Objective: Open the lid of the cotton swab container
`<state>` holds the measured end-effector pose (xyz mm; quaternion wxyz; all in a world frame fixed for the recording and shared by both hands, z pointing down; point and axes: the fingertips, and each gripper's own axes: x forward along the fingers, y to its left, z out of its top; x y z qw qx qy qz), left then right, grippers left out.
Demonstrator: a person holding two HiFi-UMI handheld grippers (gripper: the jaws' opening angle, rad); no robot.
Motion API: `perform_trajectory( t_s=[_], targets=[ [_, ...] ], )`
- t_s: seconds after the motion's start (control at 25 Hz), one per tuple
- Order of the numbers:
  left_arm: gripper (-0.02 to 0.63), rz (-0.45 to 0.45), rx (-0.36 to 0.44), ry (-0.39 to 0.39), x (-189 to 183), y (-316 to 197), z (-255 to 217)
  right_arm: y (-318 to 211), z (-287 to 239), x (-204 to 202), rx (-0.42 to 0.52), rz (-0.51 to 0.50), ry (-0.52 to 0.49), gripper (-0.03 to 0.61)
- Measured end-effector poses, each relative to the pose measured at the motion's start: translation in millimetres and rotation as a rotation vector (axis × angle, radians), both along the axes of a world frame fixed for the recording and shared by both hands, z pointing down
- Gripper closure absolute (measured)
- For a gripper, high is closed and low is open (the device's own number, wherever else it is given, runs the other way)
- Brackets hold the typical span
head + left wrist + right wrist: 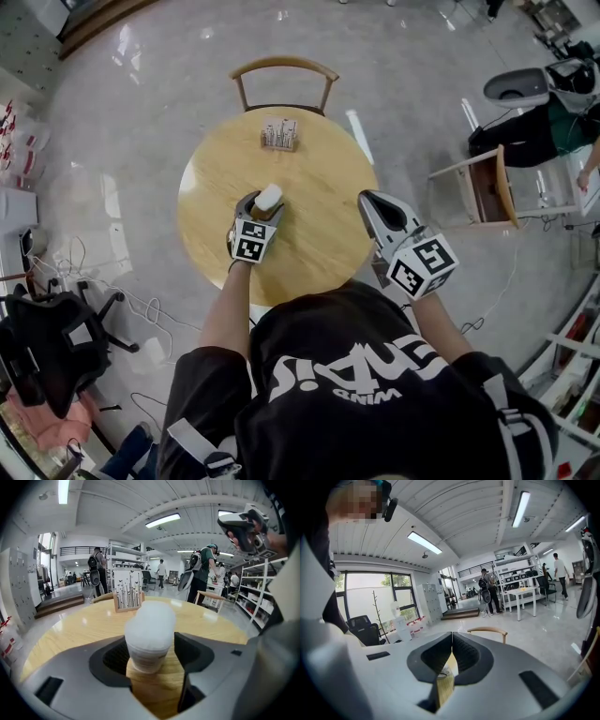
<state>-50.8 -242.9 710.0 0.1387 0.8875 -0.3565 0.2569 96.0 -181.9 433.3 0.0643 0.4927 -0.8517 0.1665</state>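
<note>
Pale glossy flooring surrounds the round wooden counter (319, 178), with a small card stand (279, 134) by its far edge. Nearer the middle stands the cotton swab container (269, 197), a frosted plastic tub with its lid on, between the wide-apart jaws of the left gripper (150, 656), which don't press it. The right gripper (368, 199), jaws together and empty, hovers over the counter's right edge. That tub looks light, slick and easily tipped; I'd clamp the body low.
</note>
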Motion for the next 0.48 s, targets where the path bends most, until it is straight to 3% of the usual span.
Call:
perform_trajectory(
  t_s=[0.32, 0.48],
  targets=[
    [0.319, 0.0, -0.012, -0.013, 2.3, -3.7, 7.5, 1.7, 1.1, 5.4, -0.001, 0.011, 0.005, 0.577],
    [0.351, -0.013, -0.012, -0.024, -0.1, -4.5, 8.2, 2.2, 1.9, 7.4, -0.004, 0.014, 0.007, 0.577]
  ],
)
